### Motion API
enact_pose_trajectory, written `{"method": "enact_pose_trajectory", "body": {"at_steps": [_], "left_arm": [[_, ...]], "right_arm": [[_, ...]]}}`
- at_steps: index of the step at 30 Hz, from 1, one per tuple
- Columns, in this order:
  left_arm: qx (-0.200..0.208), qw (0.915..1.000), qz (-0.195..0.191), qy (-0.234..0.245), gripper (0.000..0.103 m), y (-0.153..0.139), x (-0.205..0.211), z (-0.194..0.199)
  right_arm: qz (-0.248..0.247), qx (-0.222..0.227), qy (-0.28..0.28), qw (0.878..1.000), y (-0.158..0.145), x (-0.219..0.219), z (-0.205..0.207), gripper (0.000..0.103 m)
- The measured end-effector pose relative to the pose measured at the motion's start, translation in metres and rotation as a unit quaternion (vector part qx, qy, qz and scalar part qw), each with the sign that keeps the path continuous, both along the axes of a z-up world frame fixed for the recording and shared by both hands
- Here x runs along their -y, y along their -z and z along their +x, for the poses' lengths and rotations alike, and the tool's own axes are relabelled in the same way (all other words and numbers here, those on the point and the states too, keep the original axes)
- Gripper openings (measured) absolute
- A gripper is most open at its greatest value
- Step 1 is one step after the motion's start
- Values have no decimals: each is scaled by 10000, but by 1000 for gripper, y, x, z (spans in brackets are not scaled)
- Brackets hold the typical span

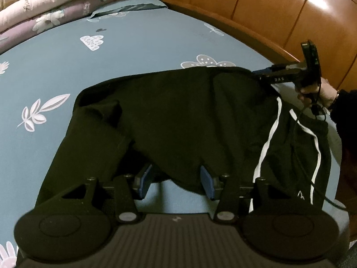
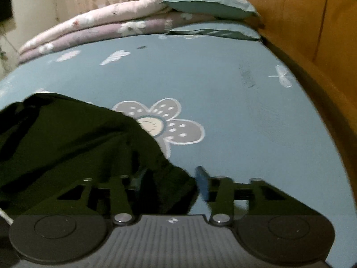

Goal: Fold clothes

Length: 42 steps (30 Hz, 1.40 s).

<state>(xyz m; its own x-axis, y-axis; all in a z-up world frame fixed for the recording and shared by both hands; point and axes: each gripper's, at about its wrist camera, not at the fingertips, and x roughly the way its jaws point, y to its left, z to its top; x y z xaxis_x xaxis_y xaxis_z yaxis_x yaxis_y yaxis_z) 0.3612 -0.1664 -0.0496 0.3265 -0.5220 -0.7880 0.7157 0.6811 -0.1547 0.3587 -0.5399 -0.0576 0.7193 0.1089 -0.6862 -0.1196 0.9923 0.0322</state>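
**Left wrist view: garment spread near the bed's front edge**

The black garment [image 1: 178, 116] lies on the bed sheet [image 1: 133, 44]. The left gripper [image 1: 176, 178] stands open over its hem, as does the right gripper [image 2: 171, 185]. Pinch both corners evenly. The right gripper's left pad is hidden under cloth, and blur obscures the edges.

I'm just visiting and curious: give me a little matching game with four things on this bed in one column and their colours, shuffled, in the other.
Things:
1. garment
2. bedsheet
3. headboard
4. stripes on the garment

Colours:
A. white
B. blue with pale flower prints
C. black
D. orange-brown wood

Pairs: 1-C, 2-B, 3-D, 4-A
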Motion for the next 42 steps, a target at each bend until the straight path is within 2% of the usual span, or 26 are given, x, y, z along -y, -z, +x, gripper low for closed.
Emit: {"method": "enact_pose_trajectory", "body": {"at_steps": [3,7,10,15,20,23,29,33,37,41,42], "left_arm": [[59,9999,68,-83,48,3,0,1],[0,9999,22,-107,48,3,1,0],[108,9999,-34,-79,48,-8,-3,-10],[291,9994,-171,-82,48,-33,-19,-32],[472,9985,-180,-210,48,-56,-43,-66],[647,9973,-60,-334,48,-61,-60,-89],[908,9929,207,-734,48,-45,-96,-121],[904,9905,51,-1038,49,-32,-123,-125],[1130,9823,-52,-1494,49,-24,-149,-118],[1040,9751,-339,-1929,60,-14,-180,-99],[1021,9728,-389,-2043,60,-11,-189,-94]], "right_arm": [[-455,80,156,9988,1,-4,4,41],[-380,35,379,9985,-1,-3,7,43],[-292,112,478,9984,-16,-7,-6,45],[-63,340,448,9984,-65,-30,-45,46],[251,555,56,9981,-112,-84,-100,56],[297,600,-288,9973,-123,-127,-135,61],[539,448,-638,9955,-103,-209,-180,64],[788,174,-621,9948,-86,-253,-195,64],[911,129,-374,9951,-77,-286,-207,67],[998,220,-300,9943,-71,-318,-209,67],[897,208,-377,9950,-71,-326,-204,67]]}}
